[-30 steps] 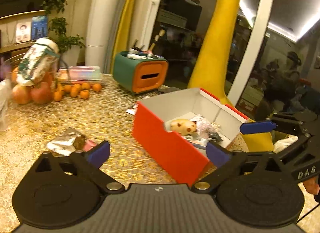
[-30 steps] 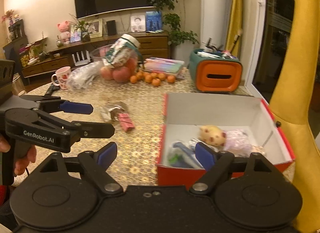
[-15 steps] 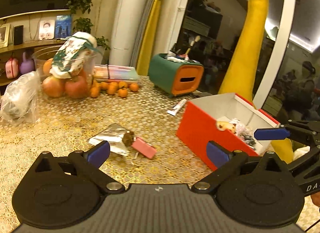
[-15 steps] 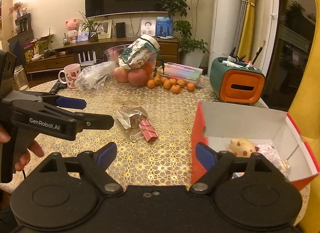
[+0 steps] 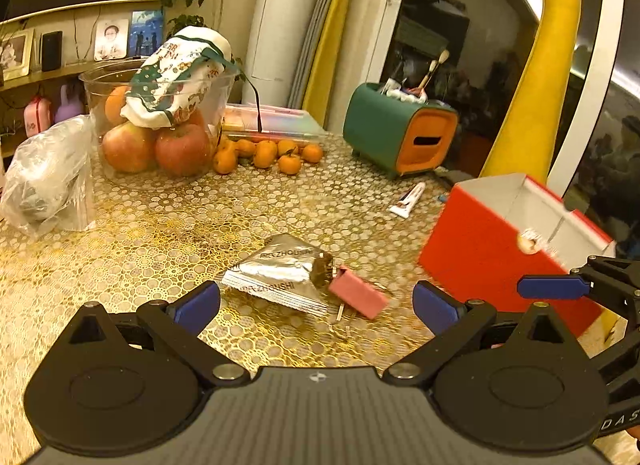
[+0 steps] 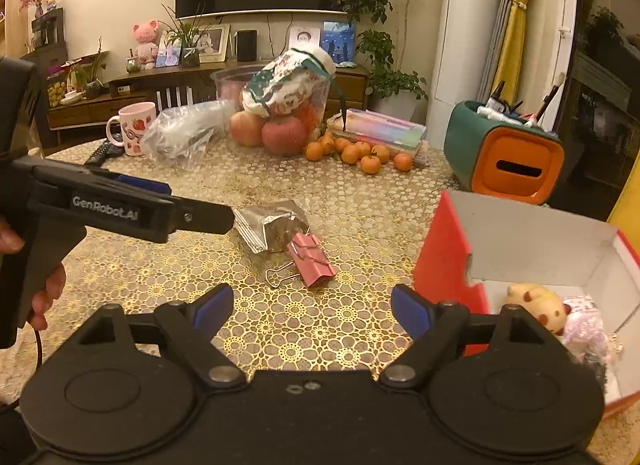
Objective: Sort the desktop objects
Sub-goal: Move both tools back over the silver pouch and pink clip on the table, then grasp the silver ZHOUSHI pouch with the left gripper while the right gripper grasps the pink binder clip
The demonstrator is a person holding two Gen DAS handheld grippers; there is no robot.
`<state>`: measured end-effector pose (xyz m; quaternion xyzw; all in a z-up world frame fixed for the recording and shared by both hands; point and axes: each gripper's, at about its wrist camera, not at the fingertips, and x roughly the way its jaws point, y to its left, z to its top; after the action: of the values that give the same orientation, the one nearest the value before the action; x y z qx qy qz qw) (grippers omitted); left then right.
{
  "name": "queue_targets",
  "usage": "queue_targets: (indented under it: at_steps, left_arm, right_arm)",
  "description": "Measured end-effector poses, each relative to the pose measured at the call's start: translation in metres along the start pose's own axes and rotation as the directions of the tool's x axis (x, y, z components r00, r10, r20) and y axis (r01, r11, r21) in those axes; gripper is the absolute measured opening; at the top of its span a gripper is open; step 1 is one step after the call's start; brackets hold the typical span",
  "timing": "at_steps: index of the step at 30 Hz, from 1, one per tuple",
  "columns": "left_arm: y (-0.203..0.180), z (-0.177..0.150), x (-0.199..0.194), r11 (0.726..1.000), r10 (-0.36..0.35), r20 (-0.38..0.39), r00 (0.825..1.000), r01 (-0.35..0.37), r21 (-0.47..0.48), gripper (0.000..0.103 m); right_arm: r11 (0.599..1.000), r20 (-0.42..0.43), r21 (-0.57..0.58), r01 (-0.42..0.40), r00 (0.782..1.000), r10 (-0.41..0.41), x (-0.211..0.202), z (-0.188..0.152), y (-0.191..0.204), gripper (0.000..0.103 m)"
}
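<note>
Both tongs are seen held above the table [image 5: 132,225], each with its blue-padded fingers spread wide and nothing gripped between them. From the left wrist view, the left tongs [image 5: 316,301] are framed around a silver foil packet [image 5: 280,269] and a pink binder clip [image 5: 358,297], which lie on the table just ahead of the fingertips, roughly centred in the gap; the clip is touching the packet's right-hand end. The red box [image 5: 492,261] stands to the right of these, near the right finger pad [image 5: 434,307], with its white inside partly visible. The right tongs [image 5: 552,287] appear at the right edge of that view, in front of the box. From the right wrist view, the right tongs [image 6: 312,307] are also pointed toward the clip [image 6: 312,255] and the packet [image 6: 268,225], which lie ahead of the gap and slightly left of centre, with the clip nearer. The left tongs [image 6: 192,213] reach in from the left, their tips just beside the packet; contact cannot be told. The box [image 6: 444,253] sits to the right, holding a yellow spotted toy [image 6: 536,301] and a pale wrapped item [image 6: 584,325]. A small white tube [image 5: 408,199] lies on the table beyond the box, near a green and orange organiser [image 5: 396,133].
</note>
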<state>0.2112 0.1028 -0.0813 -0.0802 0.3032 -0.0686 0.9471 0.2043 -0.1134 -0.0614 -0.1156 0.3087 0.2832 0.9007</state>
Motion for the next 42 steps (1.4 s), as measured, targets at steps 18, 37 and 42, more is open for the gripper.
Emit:
queue_targets:
  at_steps: [18,37,42]
  left_arm:
    - [0.013,0.020,0.084,0.985,0.040,-0.107,0.993,-0.021,0.172,0.103]
    - [0.027,0.018,0.114,0.988,-0.012,-0.149,0.989,0.035,0.151,0.080]
    - [0.030,0.016,0.112,0.991,-0.018,-0.140,0.990,0.037,0.131,0.075]
  right_arm:
    - [1.000,-0.075,-0.004,0.029,0.997,-0.029,0.101,0.008,-0.004,0.071]
    - [0.996,-0.054,0.078,-0.035,0.998,0.039,0.132,0.011,-0.013,0.049]
    - [0.995,-0.052,0.092,-0.024,0.998,0.029,0.132,0.011,-0.015,0.042]
